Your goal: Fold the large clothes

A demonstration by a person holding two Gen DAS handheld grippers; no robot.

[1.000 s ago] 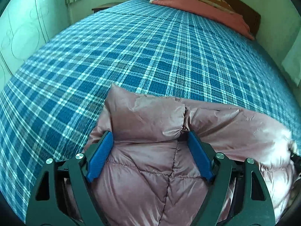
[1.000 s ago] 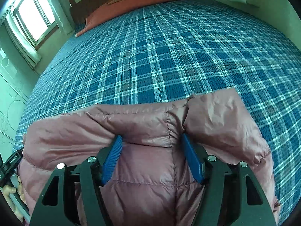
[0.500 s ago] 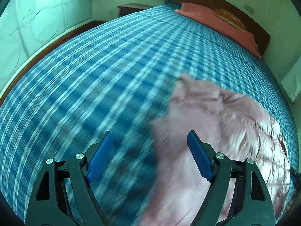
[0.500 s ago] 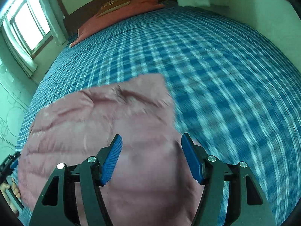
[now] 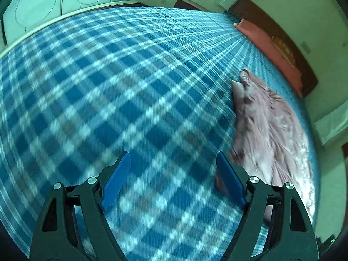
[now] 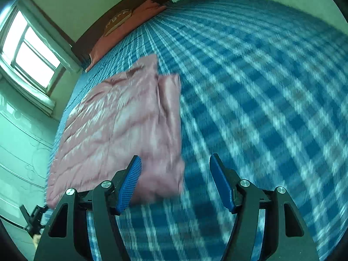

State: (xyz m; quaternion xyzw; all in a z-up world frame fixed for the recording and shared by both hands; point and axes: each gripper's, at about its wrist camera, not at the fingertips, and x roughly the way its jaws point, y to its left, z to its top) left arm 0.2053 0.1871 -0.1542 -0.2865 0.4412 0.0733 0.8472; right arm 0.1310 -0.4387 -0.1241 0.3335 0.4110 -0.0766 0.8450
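Observation:
A pink quilted down jacket point(image 5: 271, 130) lies folded flat on the blue plaid bedspread point(image 5: 108, 87). In the left wrist view it sits to the right of my left gripper point(image 5: 174, 174), which is open, empty and over bare bedspread. In the right wrist view the jacket point(image 6: 121, 126) lies to the left, and my right gripper point(image 6: 175, 180) is open and empty above the jacket's near right corner and the bedspread point(image 6: 261, 97). Both views are motion-blurred.
A salmon pillow point(image 6: 128, 28) and wooden headboard point(image 6: 130, 2) stand at the bed's far end. A window point(image 6: 30, 52) is on the left wall. A pale wardrobe point(image 5: 54, 4) stands beyond the bed's side. A dark nightstand point(image 5: 187, 3) sits by the headboard.
Both grippers have pulled off the jacket and swung outward, left to the left, right to the right. The jacket now lies released on the bed.

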